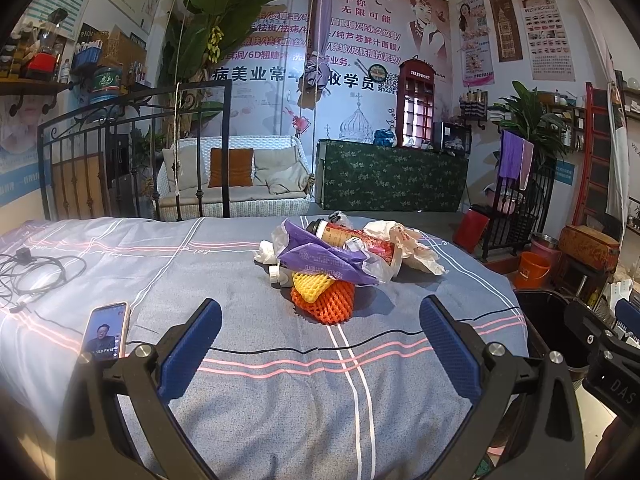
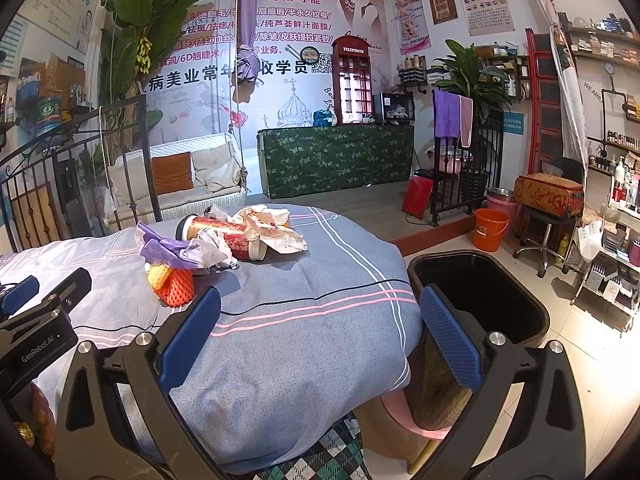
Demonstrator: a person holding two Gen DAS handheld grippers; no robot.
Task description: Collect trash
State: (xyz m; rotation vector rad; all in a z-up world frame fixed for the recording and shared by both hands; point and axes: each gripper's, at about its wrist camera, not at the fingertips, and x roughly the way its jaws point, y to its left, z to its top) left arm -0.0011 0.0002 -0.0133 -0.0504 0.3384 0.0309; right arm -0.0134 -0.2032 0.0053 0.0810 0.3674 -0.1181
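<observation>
A: Gripper status?
B: Left gripper (image 1: 320, 344) spread wide, nothing between the pads. Right gripper (image 2: 320, 336) likewise.
A: Trash?
B: Trash pile (image 1: 340, 256) sits mid-bed on the blue sheet (image 1: 260, 400): purple bag, red cup, orange foam net (image 2: 176, 286). Black bin (image 2: 480, 296) just beside the bed's right edge.
</observation>
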